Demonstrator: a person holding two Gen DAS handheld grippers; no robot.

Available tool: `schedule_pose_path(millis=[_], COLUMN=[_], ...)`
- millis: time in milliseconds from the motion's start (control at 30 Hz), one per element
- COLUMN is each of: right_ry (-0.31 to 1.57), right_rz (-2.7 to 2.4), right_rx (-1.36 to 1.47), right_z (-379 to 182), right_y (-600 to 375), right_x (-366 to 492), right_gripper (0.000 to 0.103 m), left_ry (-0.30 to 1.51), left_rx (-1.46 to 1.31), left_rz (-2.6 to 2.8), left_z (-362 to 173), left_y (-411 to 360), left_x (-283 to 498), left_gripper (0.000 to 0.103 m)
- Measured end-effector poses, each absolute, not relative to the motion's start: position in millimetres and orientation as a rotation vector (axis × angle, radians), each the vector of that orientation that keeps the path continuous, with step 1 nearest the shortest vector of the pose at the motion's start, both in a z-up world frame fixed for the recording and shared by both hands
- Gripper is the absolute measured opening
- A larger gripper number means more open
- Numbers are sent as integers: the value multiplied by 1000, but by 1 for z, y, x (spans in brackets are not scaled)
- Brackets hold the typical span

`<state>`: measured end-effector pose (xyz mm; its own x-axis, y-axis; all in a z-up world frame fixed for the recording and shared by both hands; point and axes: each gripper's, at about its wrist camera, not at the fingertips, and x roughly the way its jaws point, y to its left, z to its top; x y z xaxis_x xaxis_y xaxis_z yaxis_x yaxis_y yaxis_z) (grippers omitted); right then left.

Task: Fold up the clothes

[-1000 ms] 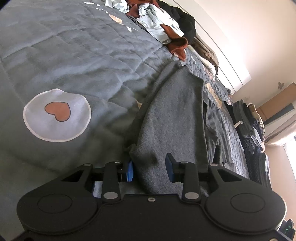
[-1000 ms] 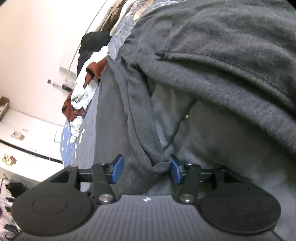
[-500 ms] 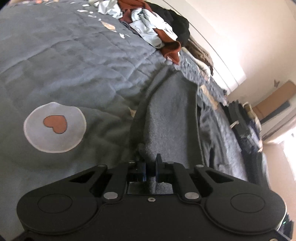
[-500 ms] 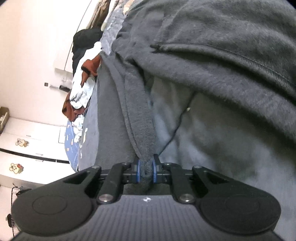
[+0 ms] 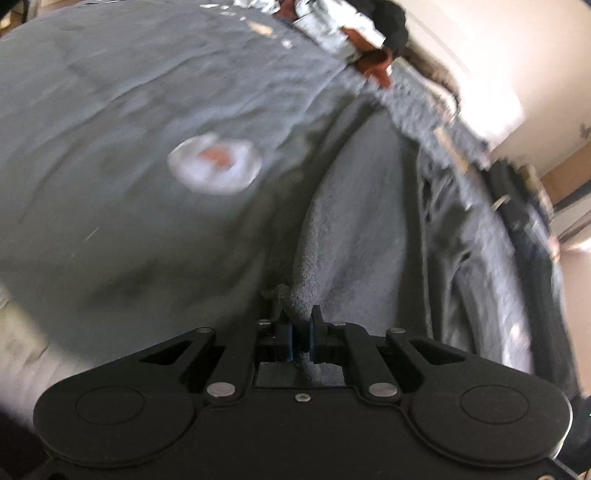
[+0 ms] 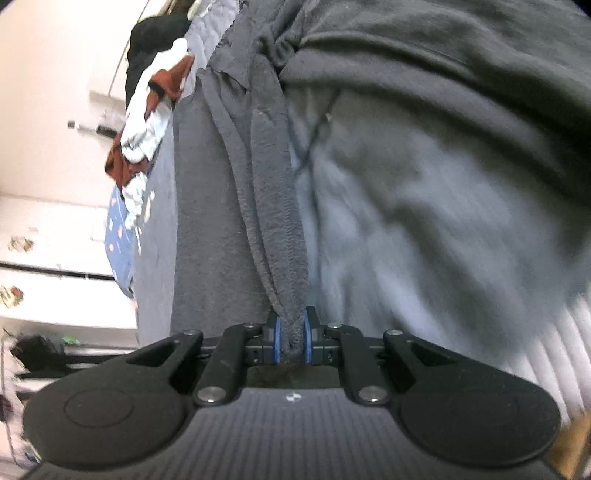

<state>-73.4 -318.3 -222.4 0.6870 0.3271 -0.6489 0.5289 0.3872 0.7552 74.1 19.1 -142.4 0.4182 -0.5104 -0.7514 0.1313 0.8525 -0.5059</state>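
A grey fleece garment (image 5: 354, 229) lies stretched out on a grey quilted bedspread (image 5: 110, 129). My left gripper (image 5: 302, 325) is shut on a corner of the garment and holds it raised. In the right wrist view the same grey garment (image 6: 273, 192) runs away from me as a bunched, stitched hem. My right gripper (image 6: 291, 332) is shut on that hem. A darker grey part of the garment (image 6: 424, 62) is heaped at the upper right.
A white patch with a brown heart (image 5: 216, 162) marks the bedspread. A pile of white, rust and black clothes (image 5: 351, 26) lies at the far end, also in the right wrist view (image 6: 147, 122). White cabinets (image 6: 55, 258) stand left. Dark items (image 5: 517, 206) lie by the wall.
Both grippers closed on the garment from open a second ago. Since then both have lifted and pulled back with the cloth, and the views are motion-blurred.
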Motion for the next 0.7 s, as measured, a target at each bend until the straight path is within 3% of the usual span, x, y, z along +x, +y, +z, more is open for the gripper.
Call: schedule_pose_path(millis=[200,267,300,400,500,700], right_ry=[926,914,902,826,768,641], right_rz=[-164,-170,-168,-168,-141,-81], right_rx=[1132,1101,1082,954,882,666], right_z=[-228,-217,-210,-177,-153,-107], right_y=[-305,-307,-309,-313,-327,-360], right_x=[-99,-98,-97,-98,-94,-40], right_gripper=[16,18,20,35,43,47], left_ry=[1076,1061,1038,933,862,754], left_rx=[-289,-255,-236,-162,-127,-52], left_rz=[-338,-314,-309,-314,-375,-557], left_z=[-135,-128,-121,-93,-67,-43], left_y=[26,28,30,38,39,2], left_x=[51,51,50,50,62,109], left_gripper=[13,20,28,43,43,43])
